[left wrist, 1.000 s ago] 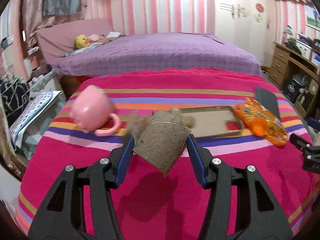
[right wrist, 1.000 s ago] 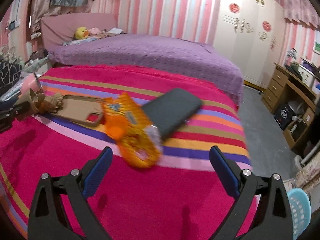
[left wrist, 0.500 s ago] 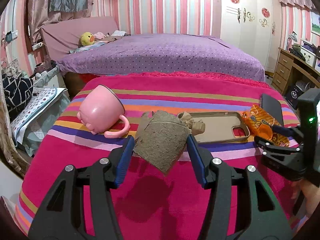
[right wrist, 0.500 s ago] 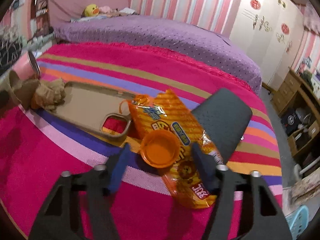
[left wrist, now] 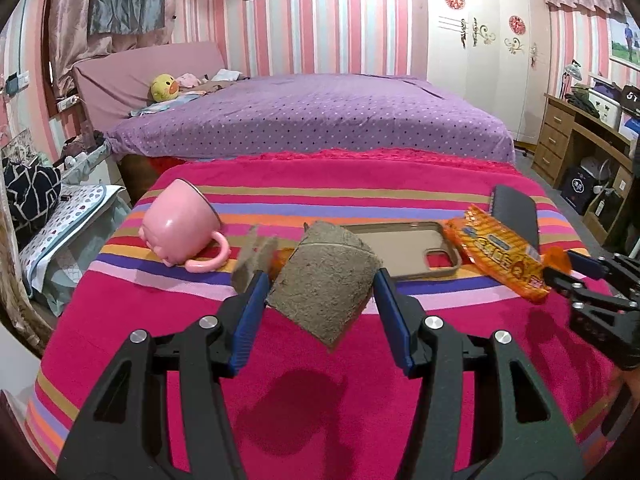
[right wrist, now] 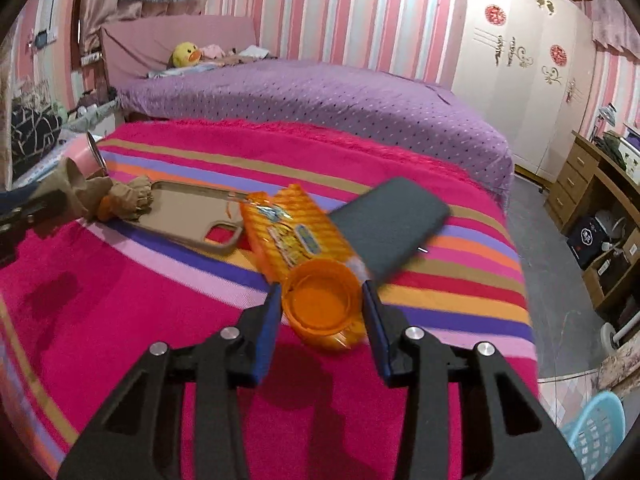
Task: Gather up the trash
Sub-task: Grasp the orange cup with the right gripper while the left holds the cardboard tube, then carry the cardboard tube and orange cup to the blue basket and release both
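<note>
My left gripper [left wrist: 320,300] is shut on a brown paper cup [left wrist: 324,280] and holds it above the striped bedspread [left wrist: 320,380]. My right gripper [right wrist: 320,308] is shut on an orange bottle cap [right wrist: 320,304], lifted just above the orange snack wrapper [right wrist: 296,232]. The wrapper also shows in the left wrist view [left wrist: 496,252], with the right gripper [left wrist: 560,268] at its near end. A crumpled brown paper wad [right wrist: 128,196] lies by the tan phone case [right wrist: 188,216]. In the left wrist view the wad [left wrist: 256,256] is partly hidden behind the cup.
A pink mug [left wrist: 180,228] lies on its side at the left. A dark phone [right wrist: 392,224] lies beside the wrapper. A purple bed [left wrist: 312,120] stands behind. A wooden desk [right wrist: 592,184] is at the right, and a light blue basket [right wrist: 596,436] stands on the floor.
My right gripper closed on the orange cap and lifted it off the wrapper. My left gripper kept hold of the paper cup with little movement.
</note>
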The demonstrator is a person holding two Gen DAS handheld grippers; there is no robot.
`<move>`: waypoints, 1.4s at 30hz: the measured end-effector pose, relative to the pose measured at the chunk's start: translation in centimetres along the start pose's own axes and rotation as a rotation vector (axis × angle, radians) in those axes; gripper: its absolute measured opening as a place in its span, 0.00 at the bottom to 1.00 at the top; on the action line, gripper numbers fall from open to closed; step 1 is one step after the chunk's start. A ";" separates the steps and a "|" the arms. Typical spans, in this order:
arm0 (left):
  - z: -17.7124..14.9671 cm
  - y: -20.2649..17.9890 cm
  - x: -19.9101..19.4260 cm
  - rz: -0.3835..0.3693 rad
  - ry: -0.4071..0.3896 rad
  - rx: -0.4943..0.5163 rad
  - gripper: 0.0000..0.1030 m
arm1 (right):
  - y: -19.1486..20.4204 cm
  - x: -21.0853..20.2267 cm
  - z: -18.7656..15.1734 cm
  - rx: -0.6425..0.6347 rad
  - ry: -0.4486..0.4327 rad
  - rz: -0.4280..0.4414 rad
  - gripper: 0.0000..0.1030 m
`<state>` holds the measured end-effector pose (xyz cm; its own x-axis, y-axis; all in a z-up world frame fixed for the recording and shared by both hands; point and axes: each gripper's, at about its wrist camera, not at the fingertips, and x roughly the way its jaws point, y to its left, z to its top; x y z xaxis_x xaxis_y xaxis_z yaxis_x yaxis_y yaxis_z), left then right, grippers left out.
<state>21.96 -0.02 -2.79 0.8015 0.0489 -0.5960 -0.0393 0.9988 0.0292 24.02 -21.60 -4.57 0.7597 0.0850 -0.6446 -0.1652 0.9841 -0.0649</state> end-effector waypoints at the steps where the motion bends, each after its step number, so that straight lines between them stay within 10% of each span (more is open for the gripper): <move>1: -0.1 -0.3 -0.2 -0.001 -0.001 0.002 0.52 | -0.7 -0.6 -0.3 0.009 -0.006 -0.002 0.39; 18: -1.9 -9.5 -2.5 -0.094 -0.014 0.057 0.52 | -12.4 -10.0 -5.7 0.113 -0.111 -0.120 0.39; 42: -4.3 -18.7 -4.5 -0.053 -0.038 0.135 0.52 | -19.4 -11.3 -9.3 0.148 -0.112 -0.165 0.39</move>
<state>16.51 -18.93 -4.13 0.8225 -0.0065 -0.5687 0.0821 0.9908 0.1075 12.81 -43.12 -3.08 0.8350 -0.0698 -0.5459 0.0540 0.9975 -0.0449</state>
